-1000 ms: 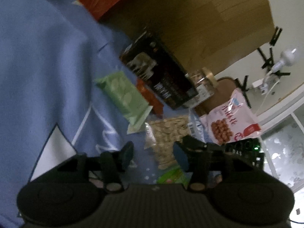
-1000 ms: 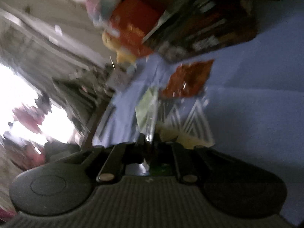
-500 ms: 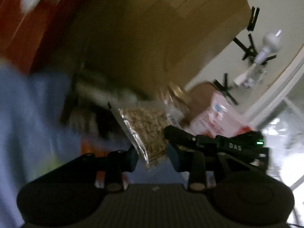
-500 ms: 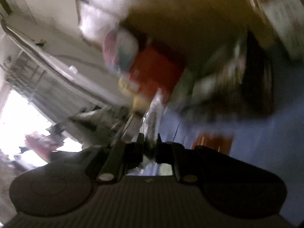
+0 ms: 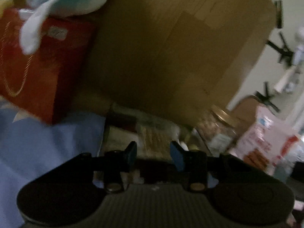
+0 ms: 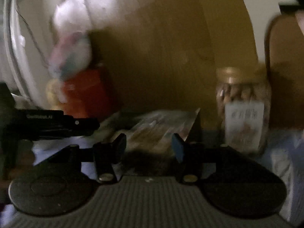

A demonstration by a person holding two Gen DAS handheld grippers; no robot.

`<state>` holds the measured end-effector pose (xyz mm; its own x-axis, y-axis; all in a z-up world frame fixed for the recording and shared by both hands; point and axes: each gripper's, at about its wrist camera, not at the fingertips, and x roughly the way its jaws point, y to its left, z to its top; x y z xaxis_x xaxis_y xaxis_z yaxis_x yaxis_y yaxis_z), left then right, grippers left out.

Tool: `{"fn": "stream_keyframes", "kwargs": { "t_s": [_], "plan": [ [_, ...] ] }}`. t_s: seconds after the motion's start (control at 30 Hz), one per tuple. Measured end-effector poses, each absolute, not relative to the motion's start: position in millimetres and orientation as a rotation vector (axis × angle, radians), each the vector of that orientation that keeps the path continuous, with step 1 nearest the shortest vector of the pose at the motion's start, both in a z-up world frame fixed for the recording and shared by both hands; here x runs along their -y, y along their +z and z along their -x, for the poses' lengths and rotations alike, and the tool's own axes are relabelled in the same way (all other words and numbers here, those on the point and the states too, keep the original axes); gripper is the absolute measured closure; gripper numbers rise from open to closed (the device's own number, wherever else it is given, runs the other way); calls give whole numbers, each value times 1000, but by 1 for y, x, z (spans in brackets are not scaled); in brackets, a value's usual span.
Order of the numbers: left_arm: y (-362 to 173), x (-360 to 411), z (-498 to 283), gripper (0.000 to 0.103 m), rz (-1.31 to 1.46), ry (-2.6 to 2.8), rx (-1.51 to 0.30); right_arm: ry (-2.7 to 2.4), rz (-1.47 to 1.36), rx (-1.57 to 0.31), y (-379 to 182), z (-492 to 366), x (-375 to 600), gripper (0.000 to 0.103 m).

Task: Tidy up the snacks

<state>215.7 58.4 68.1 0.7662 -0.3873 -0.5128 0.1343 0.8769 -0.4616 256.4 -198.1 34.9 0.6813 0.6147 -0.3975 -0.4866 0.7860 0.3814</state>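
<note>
Cardboard box (image 5: pixel 171 57) backs one jar (image 6: pixel 243 110), one clear bag (image 6: pixel 155 129); both tools opening, empty

This looks like a lived-in room of a home, dim and cluttered. A pale blue patterned bedsheet (image 5: pixel 43 142) covers the surface where things lie, and a large brown cardboard box (image 5: pixel 171 53) stands at its far edge against a plain white wall (image 5: pixel 266 70). A pastel plush toy (image 5: pixel 62 0) sits on top of a red gift bag with a gold cord handle (image 5: pixel 38 72). Household snacks lie about: a clear plastic jar with a gold lid (image 6: pixel 243 106) and a pink snack bag (image 5: pixel 266 144).
</note>
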Motion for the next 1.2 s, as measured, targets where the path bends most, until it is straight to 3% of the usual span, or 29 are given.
{"fn": "stream_keyframes", "kwargs": {
  "t_s": [0.1,0.3,0.47,0.5,0.57,0.6,0.7,0.93,1.07,1.2],
  "plan": [
    [52,-67,-196,64,483,-344,-725,724,-347,-687,14,-244,203,49],
    [11,-61,-210,63,494,-295,-979,687,-490,-924,-27,-251,202,61],
    [8,-56,-210,56,540,-330,-973,738,-667,-983,-39,-259,198,65],
    [7,-54,-208,60,527,-323,-964,740,-670,-963,-40,-255,199,68],
    [7,-54,-204,64,511,-313,-940,765,-688,-945,-43,-253,201,97],
    [6,-55,-200,66,520,-312,-930,769,-709,-957,-46,-253,203,100],
    [0,-53,-205,77,633,-396,-939,819,-789,-981,-49,-255,207,100],
    [2,-45,-194,76,626,-374,-917,791,-657,-914,-27,-245,206,97],
    [2,-46,-198,70,653,-377,-937,667,-460,-775,-5,-237,217,95],
    [2,-40,-200,62,647,-373,-938,643,-470,-845,-21,-247,225,94]
  ]
}}
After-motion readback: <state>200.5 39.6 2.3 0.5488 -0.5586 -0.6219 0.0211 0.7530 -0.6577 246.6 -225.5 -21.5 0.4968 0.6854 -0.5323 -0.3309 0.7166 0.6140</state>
